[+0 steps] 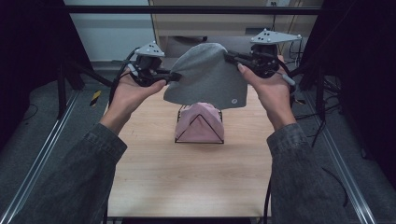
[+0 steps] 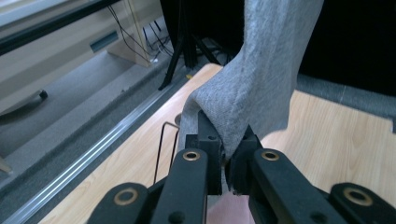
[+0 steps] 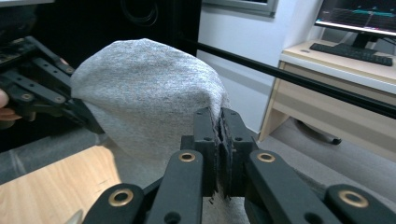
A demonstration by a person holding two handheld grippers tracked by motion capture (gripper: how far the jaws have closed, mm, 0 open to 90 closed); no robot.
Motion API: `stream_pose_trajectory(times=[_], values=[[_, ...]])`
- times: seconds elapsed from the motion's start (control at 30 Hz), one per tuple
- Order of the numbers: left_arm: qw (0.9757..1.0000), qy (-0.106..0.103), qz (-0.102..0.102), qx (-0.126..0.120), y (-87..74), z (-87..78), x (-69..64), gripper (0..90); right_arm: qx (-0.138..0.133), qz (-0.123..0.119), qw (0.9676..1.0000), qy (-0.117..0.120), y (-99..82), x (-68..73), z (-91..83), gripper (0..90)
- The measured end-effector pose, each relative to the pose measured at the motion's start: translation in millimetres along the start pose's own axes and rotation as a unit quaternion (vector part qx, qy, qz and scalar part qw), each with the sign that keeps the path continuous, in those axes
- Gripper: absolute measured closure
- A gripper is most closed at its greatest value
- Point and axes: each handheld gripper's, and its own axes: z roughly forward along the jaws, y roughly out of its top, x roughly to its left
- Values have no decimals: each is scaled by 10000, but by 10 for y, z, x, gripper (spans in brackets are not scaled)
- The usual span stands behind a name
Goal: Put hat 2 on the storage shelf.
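1. A grey cloth (image 1: 205, 74) is held up above the pink cloth (image 1: 200, 122) on the wire stand (image 1: 180, 126).
2. Left gripper (image 1: 173, 76) and right gripper (image 1: 229, 57) are clamped on its edges.
3. Lowering or folding is judged next, with both grips kept level.

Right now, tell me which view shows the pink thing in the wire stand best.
The high view: the pink item sits whole in its wire stand, below the held grey cloth. The left gripper view catches a wire loop and a pink blur at the bottom edge.
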Motion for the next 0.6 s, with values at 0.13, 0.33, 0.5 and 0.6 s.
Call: stream_pose_trajectory(times=[0.13, 0.33, 0.5, 0.6], values=[[9998, 174, 31, -59, 43, 51, 29, 864, -53, 74, 9999, -50, -20, -69, 37, 869], [9995, 314, 3, -45, 39, 172, 137, 864, -33, 130, 9999, -78, -92, -187, 148, 869], [9994, 316, -110, 34, -65, 304, 233, 864, 138, 95, 9998, -110, -165, -244, 295, 868], [9993, 337, -123, 63, -112, 351, 254, 864, 201, 102, 9997, -135, -201, -276, 381, 868]])
